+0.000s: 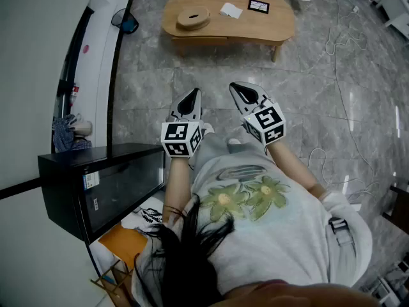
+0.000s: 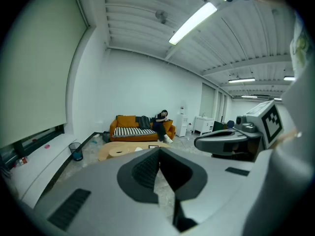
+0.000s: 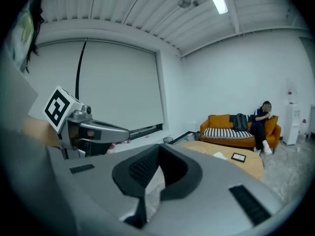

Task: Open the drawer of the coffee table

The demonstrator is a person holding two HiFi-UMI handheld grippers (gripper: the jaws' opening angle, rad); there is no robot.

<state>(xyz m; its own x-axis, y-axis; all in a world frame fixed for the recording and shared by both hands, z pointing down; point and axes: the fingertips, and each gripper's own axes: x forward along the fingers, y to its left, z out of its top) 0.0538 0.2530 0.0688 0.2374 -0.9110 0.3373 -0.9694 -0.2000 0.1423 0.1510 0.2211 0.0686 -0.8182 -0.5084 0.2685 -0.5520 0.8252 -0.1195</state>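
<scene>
Standing off: the person holds both grippers at the chest, well apart from the coffee table (image 1: 281,25) across the floor.
Left gripper (image 1: 192,96): jaws pressed together, nothing between them.
Right gripper (image 1: 241,89): jaws together as well, empty.
Drawer (image 1: 198,39): under the tabletop's near edge, toward its left end; it looks closed.
Tabletop: round wooden disc (image 1: 193,18) near the left end, white paper (image 1: 231,9) mid-table, black card (image 1: 258,6) by the far edge.
Done: nothing yet, by my reading.
Left to do: reach the table, grip the drawer front, pull it out.
</scene>
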